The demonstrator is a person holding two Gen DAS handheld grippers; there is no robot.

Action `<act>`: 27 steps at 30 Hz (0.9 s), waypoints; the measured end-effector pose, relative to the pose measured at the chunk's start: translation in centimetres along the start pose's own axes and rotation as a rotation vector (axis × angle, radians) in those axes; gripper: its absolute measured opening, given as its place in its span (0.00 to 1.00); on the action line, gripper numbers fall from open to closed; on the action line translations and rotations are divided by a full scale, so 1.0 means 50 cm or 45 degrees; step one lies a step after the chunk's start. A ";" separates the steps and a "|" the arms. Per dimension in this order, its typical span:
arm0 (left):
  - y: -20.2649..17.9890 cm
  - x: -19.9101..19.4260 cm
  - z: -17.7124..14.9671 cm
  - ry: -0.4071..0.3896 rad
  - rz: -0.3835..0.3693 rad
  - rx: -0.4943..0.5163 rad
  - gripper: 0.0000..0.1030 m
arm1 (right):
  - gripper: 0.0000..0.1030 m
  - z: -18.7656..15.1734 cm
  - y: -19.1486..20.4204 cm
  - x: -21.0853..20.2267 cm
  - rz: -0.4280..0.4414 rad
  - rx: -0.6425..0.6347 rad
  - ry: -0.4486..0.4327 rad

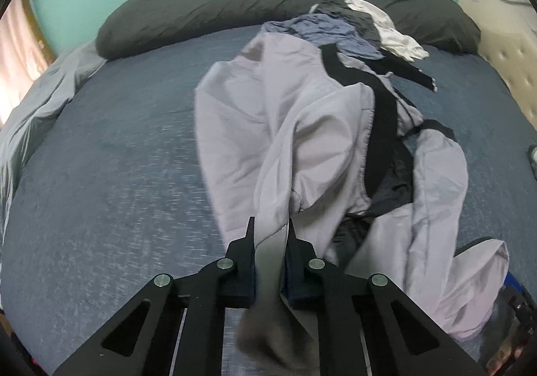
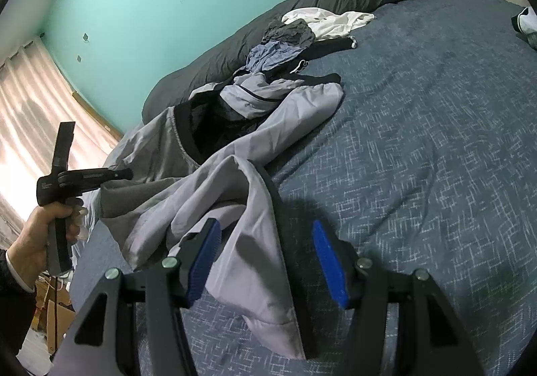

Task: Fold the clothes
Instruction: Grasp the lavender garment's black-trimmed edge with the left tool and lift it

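Note:
A light lilac-grey garment with black trim lies stretched along the blue bed cover. My left gripper is shut on one end of it and holds that fabric lifted; it also shows in the right wrist view, held by a hand at the left. My right gripper is open, its blue pads either side of another flap of the same garment, just above the bed. I cannot tell whether the pads touch the fabric.
A heap of other clothes, blue, dark grey and white, lies at the far end of the garment. A long dark pillow runs along the teal wall. A tufted headboard is at the right. Curtains hang at the left.

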State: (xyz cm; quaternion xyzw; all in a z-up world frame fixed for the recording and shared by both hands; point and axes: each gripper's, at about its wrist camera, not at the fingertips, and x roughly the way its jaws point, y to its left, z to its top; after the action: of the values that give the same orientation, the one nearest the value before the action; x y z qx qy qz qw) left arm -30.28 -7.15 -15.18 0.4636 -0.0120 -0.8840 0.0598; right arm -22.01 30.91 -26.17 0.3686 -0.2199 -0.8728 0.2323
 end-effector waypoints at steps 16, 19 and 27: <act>0.199 0.015 -0.026 0.054 0.145 -0.218 0.05 | 0.58 0.001 -0.003 0.006 -0.010 -0.002 -0.001; 0.241 0.036 -0.034 0.096 0.171 -0.276 0.06 | 0.58 0.001 -0.003 0.008 -0.010 -0.003 0.001; 0.244 0.007 -0.046 0.097 0.082 -0.348 0.08 | 0.58 -0.002 -0.004 0.013 -0.011 0.001 0.006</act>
State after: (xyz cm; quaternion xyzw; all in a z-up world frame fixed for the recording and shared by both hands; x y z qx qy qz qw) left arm -27.44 -19.20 -15.83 0.4836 0.0958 -0.8568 0.1512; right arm -22.38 30.67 -26.68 0.3717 -0.2181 -0.8728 0.2291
